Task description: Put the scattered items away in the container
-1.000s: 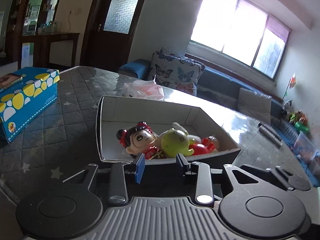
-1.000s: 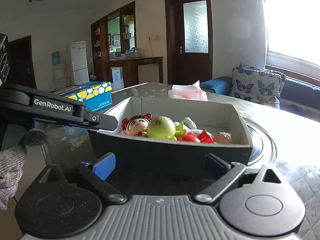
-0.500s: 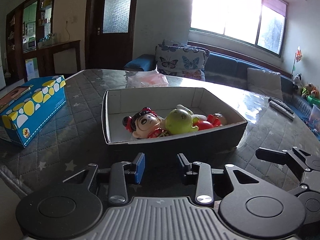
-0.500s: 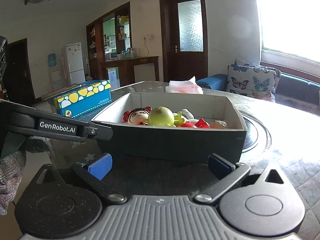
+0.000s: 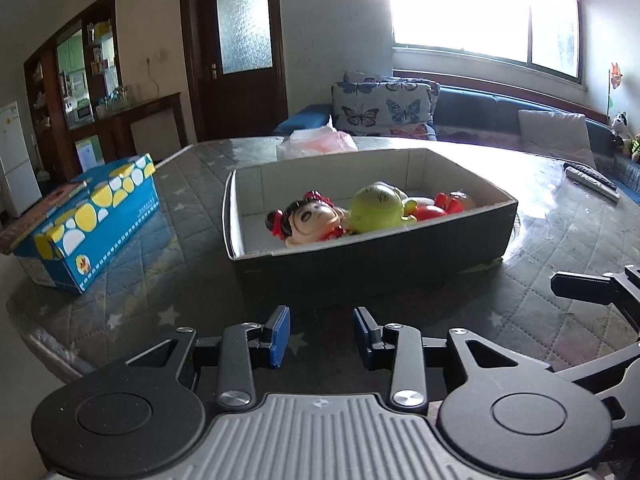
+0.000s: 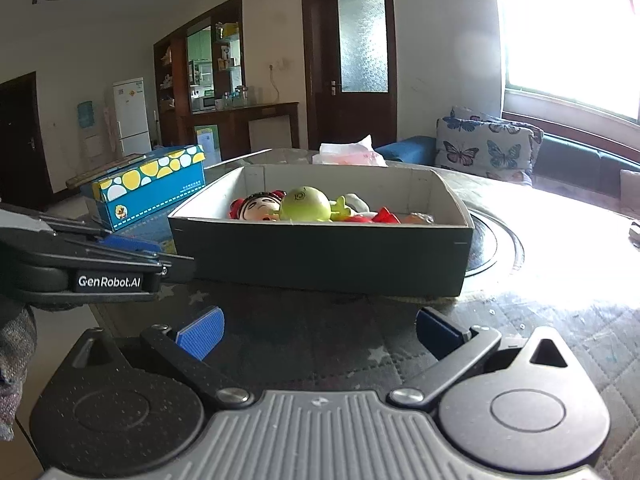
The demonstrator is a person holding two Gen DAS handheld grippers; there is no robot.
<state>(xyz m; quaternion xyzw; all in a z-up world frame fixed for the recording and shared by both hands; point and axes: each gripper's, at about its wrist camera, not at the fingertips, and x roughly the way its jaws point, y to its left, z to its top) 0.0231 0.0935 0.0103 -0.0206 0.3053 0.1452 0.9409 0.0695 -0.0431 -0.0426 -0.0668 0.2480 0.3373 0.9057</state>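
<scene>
A dark cardboard box [image 5: 372,256] [image 6: 320,256] with a pale inside stands on the quilted table. In it lie a doll with a black-haired head [image 5: 308,218] [image 6: 258,208], a green round toy [image 5: 378,208] [image 6: 306,204] and red toy parts [image 5: 430,212] [image 6: 386,216]. My left gripper [image 5: 321,334] is open, low in front of the box's near wall, with nothing between its blue pads. My right gripper [image 6: 318,330] is open wider, also short of the box and empty. The left gripper's body [image 6: 92,264] shows at the left of the right wrist view.
A blue tissue box [image 5: 92,216] [image 6: 152,188] with yellow and white spots sits left of the box. A pink-white plastic bag [image 5: 316,142] [image 6: 350,154] lies behind it. Remote controls [image 5: 592,180] rest far right. A sofa with butterfly cushions [image 5: 384,110] stands beyond the table.
Both grippers have drawn back from the box, which now looks smaller and farther off. The left view has swung level. The jaws of each stay open.
</scene>
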